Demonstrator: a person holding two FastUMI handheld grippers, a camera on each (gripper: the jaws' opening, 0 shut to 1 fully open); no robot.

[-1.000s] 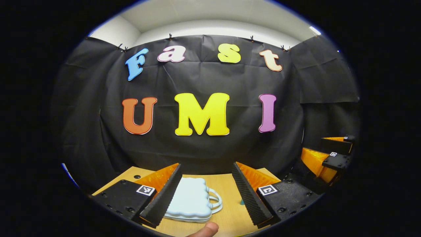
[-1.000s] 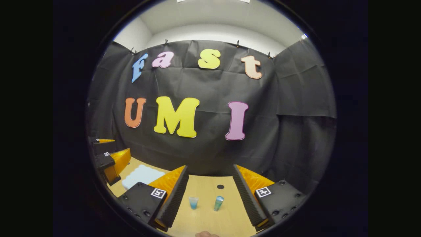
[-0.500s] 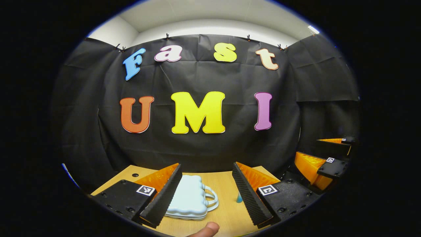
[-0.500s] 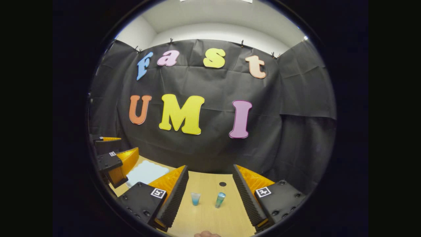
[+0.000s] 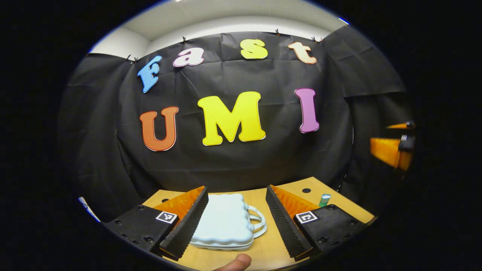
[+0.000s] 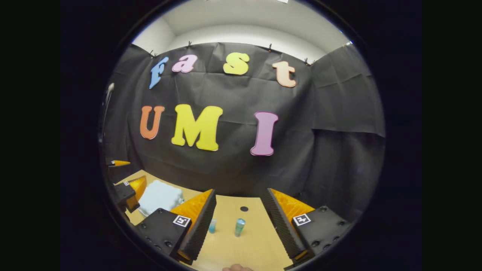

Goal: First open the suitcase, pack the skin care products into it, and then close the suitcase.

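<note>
Left gripper view: the left gripper [image 5: 237, 214] stands with its jaws wide apart and holds nothing. Its ribbed fingers [image 5: 188, 222] frame the pale blue, hard-shell suitcase with a scalloped lid [image 5: 224, 222], which lies flat and closed on the light wooden table [image 5: 260, 248]. The suitcase's looped handle [image 5: 258, 224] points toward the gripper's right finger. A fingertip of the person's hand [image 5: 235, 262] shows at the bottom edge.

Right gripper view: the right gripper [image 6: 239, 220] is likewise spread wide and empty. Between its fingers, farther along the table, stand two skin care products: a small translucent blue cup-shaped container [image 6: 212, 226] and a teal cylindrical bottle [image 6: 239, 227], both upright and near each other.

Task status, as judged: no step is complete. Opening, packing both products, and closing remain.
</note>
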